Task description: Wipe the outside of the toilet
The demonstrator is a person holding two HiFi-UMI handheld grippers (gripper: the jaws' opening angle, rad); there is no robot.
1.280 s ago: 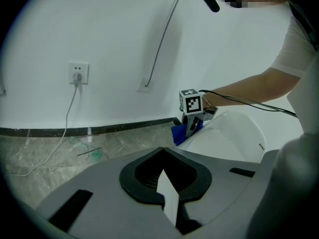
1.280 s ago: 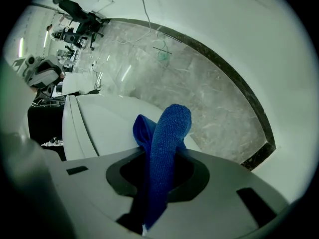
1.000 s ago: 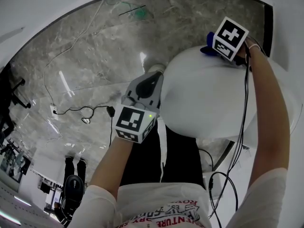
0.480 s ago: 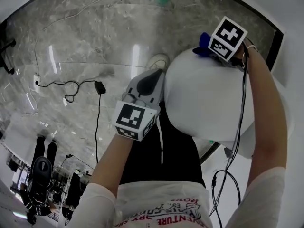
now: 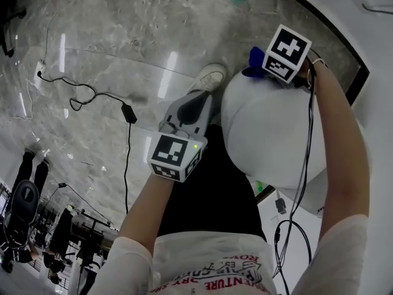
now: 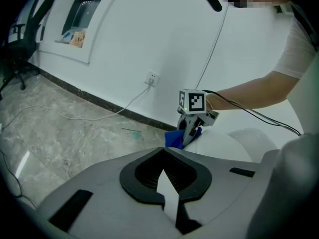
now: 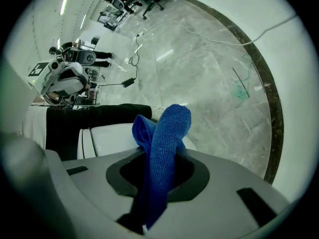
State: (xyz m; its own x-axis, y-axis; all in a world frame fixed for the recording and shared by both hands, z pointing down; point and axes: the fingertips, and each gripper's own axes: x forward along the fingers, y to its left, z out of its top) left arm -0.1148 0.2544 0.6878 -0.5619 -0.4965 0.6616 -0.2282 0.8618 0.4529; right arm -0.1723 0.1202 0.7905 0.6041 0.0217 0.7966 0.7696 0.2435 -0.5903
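The white toilet [image 5: 270, 134] fills the middle right of the head view, its lid down. My right gripper [image 5: 261, 63] is at the toilet's far rim, shut on a blue cloth [image 5: 253, 59] that presses on the white surface. In the right gripper view the blue cloth [image 7: 164, 148] sticks up from between the jaws of the right gripper [image 7: 157, 183], over the toilet [image 7: 114, 136]. My left gripper [image 5: 191, 106] hovers beside the toilet's left side, jaws together and empty. The left gripper view shows the right gripper [image 6: 192, 131], the blue cloth [image 6: 174, 138] and the toilet [image 6: 234, 143] ahead of it.
A white shoe [image 5: 212, 77] stands on the marble floor just left of the toilet. A black cable with an adapter [image 5: 129, 112] lies on the floor further left. A wall socket [image 6: 151, 77] with a white cord sits on the white wall. Office chairs [image 5: 24, 201] stand at the far left.
The right gripper and the blue cloth have slid a little to the left along the toilet's far rim. The head view has shifted; the left gripper stays beside the toilet.
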